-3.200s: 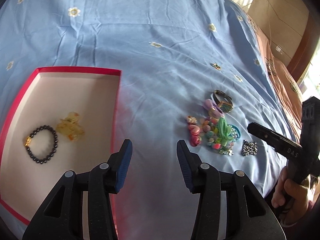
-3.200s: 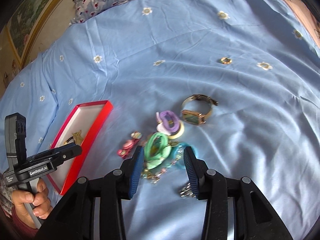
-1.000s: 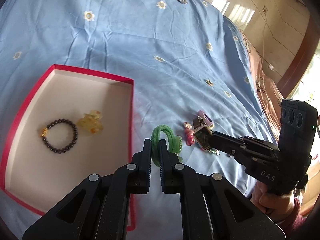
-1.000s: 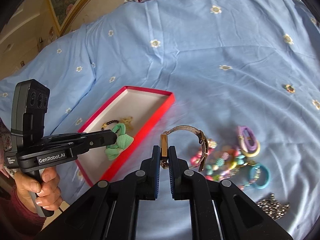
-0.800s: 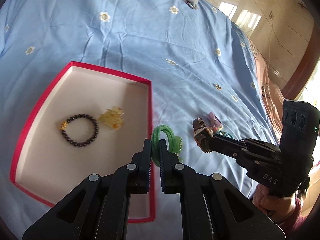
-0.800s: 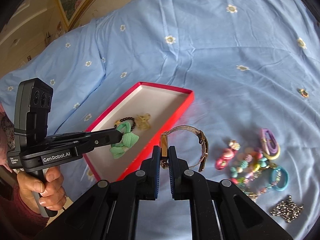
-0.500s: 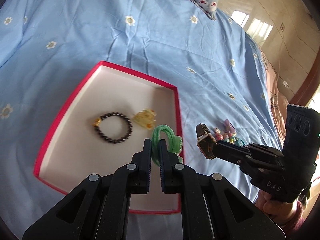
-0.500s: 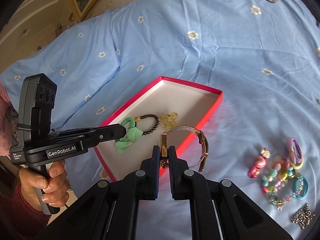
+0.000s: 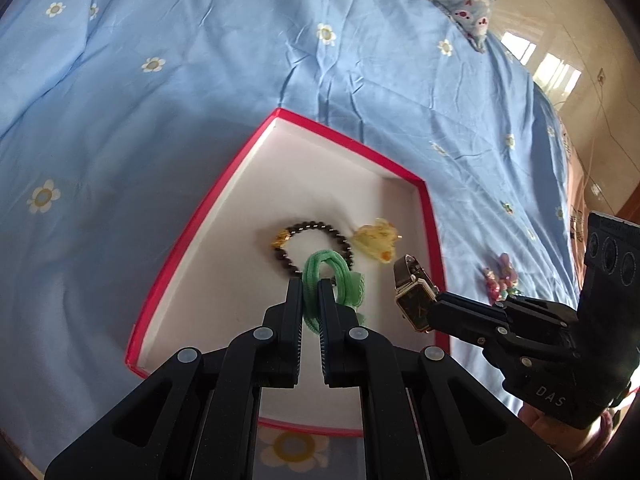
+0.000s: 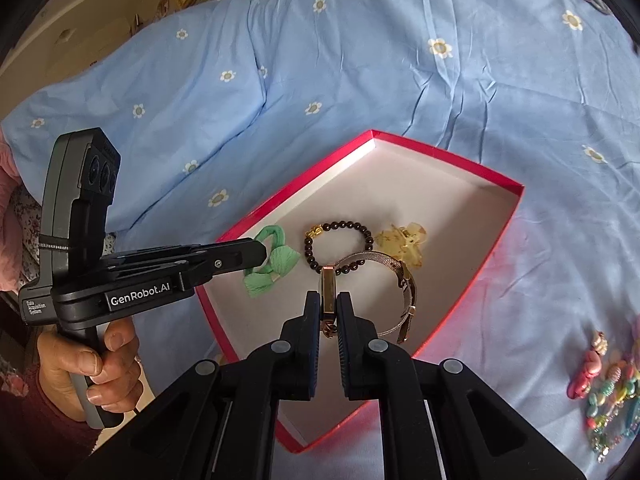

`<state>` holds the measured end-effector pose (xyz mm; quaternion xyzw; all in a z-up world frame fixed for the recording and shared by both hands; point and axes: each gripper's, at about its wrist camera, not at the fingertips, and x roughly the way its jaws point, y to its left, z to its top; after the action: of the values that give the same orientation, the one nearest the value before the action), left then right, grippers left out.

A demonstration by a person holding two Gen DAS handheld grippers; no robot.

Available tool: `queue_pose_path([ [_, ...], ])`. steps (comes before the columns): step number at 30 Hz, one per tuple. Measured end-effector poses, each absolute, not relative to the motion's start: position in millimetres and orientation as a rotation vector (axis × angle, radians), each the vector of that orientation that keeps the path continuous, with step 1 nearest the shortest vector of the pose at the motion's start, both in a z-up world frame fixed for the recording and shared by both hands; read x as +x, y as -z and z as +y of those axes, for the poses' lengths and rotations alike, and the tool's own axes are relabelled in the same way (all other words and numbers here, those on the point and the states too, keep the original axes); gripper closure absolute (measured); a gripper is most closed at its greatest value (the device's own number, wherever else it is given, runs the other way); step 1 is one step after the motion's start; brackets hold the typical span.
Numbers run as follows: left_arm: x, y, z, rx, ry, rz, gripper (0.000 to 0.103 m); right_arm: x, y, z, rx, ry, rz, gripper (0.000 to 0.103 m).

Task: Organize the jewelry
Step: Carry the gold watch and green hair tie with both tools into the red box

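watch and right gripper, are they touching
Touching. The right wrist view shows the right gripper shut on the watch, its gold case pinched between the fingers.

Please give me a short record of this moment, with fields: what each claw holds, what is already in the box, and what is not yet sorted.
left claw: shut on the green hair tie, held above the red box
right claw: shut on the watch by its case, band hanging over the box
in box: dark bead bracelet; yellow translucent clip
unsorted: colourful bead pile on the blue bedsheet, right of the box
next step (guess): release both items into the box
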<state>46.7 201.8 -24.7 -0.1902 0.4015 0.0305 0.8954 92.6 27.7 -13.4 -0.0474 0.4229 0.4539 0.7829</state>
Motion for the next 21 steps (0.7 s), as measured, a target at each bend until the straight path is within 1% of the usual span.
queue_pose_path([
  [8,61.3,43.3,214.4,-0.373,-0.108,0.875,0.097,110.1,39.5,45.7,-0.133,-0.959,0.975,0.095],
  [17,68.2,55.3,213.0,-0.365,-0.116,0.912,0.096,113.8,47.1,53.3,-0.143,-0.973,0.997,0.095],
  [19,68.4,54.7,212.6,-0.36,-0.119,0.914,0.093,114.5,47.3,53.5,-0.138,-0.978,0.999,0.093],
  [20,68.0,54.4,212.5,-0.361,-0.119,0.914,0.092,114.5,47.5,52.8,-0.134,-0.979,1.001,0.091],
  [21,68.0,54.4,212.4,-0.362,-0.119,0.914,0.092,115.1,47.6,53.0,-0.132,-0.978,1.0,0.091],
])
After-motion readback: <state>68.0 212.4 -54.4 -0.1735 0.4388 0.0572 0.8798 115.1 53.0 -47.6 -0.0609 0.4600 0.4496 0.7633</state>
